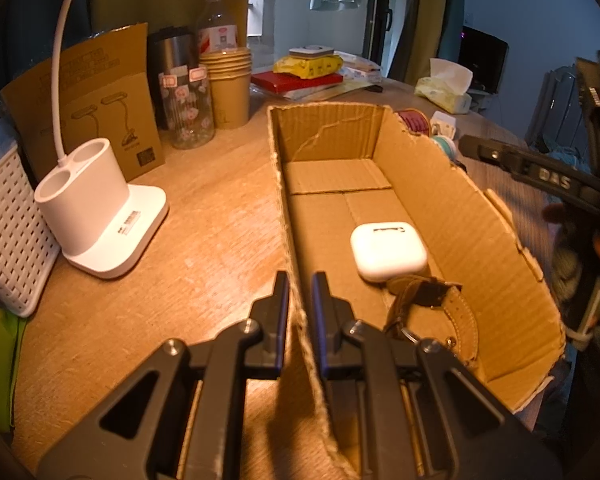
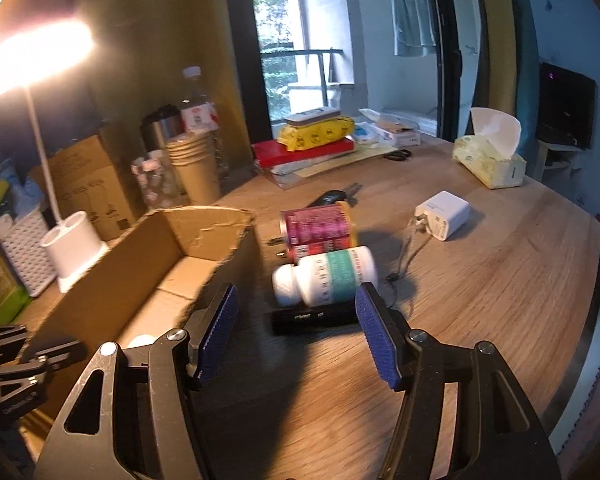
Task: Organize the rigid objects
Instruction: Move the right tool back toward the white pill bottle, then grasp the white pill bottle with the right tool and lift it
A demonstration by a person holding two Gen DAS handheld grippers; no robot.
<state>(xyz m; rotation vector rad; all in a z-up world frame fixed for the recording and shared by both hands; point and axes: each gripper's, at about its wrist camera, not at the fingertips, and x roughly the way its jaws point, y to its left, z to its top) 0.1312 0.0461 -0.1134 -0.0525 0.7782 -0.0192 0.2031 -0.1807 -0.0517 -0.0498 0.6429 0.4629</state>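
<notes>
From the left wrist, the left gripper (image 1: 300,312) is pinched on the near wall of the cardboard box (image 1: 460,216), which holds a white earbuds case (image 1: 388,250) touching a brown leather watch (image 1: 440,312); a white lamp base (image 1: 100,216) stands left on the wooden table (image 1: 204,216). From the right wrist, the right gripper (image 2: 296,332) gapes wide and empty just before a lying white pill bottle (image 2: 326,274) and black device (image 2: 314,316), with a red can (image 2: 320,228) behind and a white charger (image 2: 444,214) to the right.

Both wrist views look forward, close over the desk — sharing the cardboard box (image 1: 440,216).
</notes>
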